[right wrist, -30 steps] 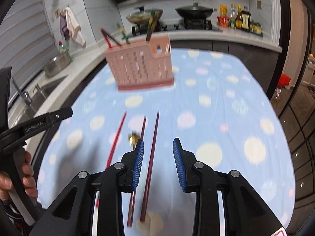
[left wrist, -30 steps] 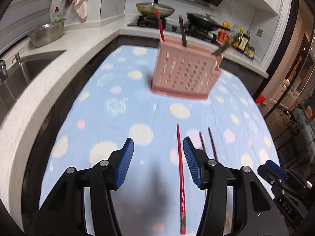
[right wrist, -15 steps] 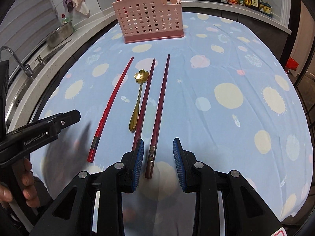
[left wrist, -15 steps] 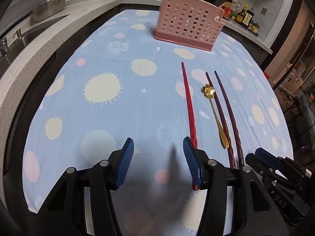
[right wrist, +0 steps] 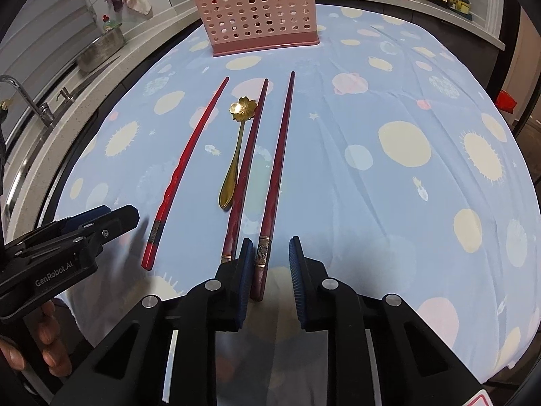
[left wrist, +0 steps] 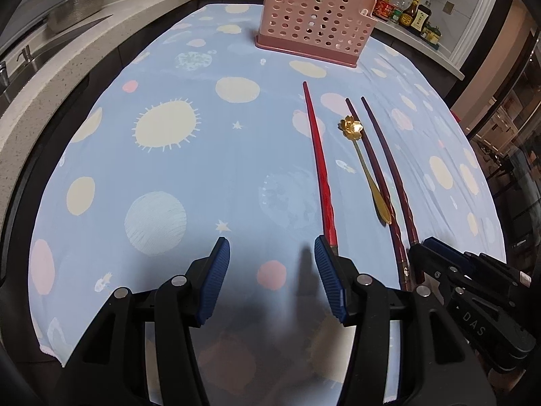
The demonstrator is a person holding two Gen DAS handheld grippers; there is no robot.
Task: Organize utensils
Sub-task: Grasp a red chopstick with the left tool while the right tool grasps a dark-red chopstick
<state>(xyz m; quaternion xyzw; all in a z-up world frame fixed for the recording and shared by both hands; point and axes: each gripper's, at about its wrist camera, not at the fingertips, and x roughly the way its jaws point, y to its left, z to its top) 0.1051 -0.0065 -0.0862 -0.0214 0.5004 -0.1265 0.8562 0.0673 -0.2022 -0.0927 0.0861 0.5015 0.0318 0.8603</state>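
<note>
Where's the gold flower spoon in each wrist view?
Left wrist: gold flower spoon right of centre, between the bright red chopstick and two dark chopsticks.
Right wrist: spoon left of centre, same neighbours.
Shared landmark: pink utensil basket, top of frame.

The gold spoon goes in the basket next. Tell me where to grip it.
Grip the gold spoon mid-handle, coming from above with the fingers across it. It lies flat, its near end touching a dark chopstick, so one finger must slip between them; the flower bowl is wider.
</note>
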